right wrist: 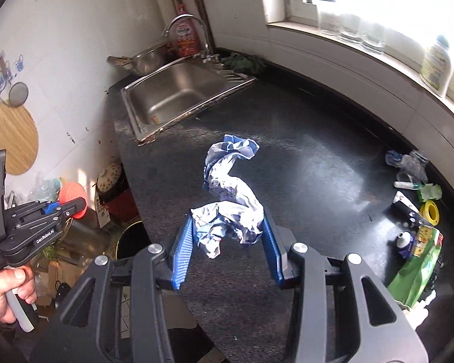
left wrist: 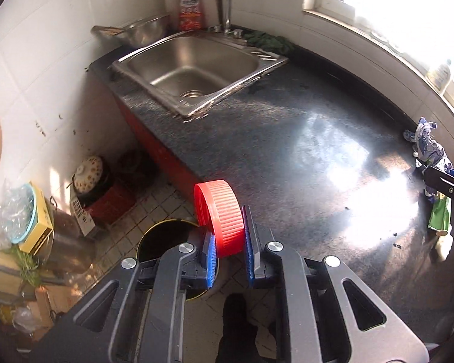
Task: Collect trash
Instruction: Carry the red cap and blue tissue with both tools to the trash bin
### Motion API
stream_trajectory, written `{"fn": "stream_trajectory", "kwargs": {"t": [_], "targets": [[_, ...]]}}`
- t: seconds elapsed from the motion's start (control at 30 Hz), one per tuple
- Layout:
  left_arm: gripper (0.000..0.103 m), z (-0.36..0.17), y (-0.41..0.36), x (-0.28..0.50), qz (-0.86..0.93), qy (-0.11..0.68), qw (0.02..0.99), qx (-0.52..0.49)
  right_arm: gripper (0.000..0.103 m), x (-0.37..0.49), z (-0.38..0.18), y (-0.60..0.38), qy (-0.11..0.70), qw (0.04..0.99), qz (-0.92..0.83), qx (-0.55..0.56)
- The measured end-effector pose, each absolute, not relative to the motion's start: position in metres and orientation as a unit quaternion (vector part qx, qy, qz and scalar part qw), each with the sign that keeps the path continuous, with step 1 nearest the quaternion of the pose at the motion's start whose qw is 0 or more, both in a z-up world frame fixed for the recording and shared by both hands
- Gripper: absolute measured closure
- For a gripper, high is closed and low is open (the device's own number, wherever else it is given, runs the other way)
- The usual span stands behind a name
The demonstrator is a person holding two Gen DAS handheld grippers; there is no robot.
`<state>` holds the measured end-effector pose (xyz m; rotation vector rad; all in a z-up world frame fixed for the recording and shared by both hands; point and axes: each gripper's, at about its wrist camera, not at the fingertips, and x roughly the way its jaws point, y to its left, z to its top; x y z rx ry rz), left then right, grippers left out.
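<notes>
The left gripper [left wrist: 228, 242] is clenched on a red ribbed cap [left wrist: 219, 216]. The cap stands on its edge between the blue pads, and its open side faces up and to the left. It hangs above the floor beside the worktop [left wrist: 287, 139], over a dark round bin [left wrist: 166, 236]. The right gripper [right wrist: 227, 236] grasps a crumpled blue and white wrapper [right wrist: 230, 193] at the lower end. The long axis of the wrapper goes away from the gripper, toward the sink [right wrist: 178, 90], above the worktop.
</notes>
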<state>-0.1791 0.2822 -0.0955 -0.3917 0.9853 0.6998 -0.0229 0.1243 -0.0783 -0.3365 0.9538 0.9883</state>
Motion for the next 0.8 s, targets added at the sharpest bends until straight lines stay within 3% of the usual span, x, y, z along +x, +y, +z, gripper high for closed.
{"fn": "stream_trajectory", "kwargs": {"t": [0.53,0.8], "targets": [[0.089,-0.119,0.337,-0.303,0.399,0.452,0.763,-0.234,0.061,-0.159,-0.1,0.262,0.429,0.653,0.583,-0.223],[0.088,-0.184,0.358,-0.325,0.383,0.45,0.766,-0.255,0.061,-0.194,-0.165,0.315,0.475,0.596,0.598,-0.247]]}}
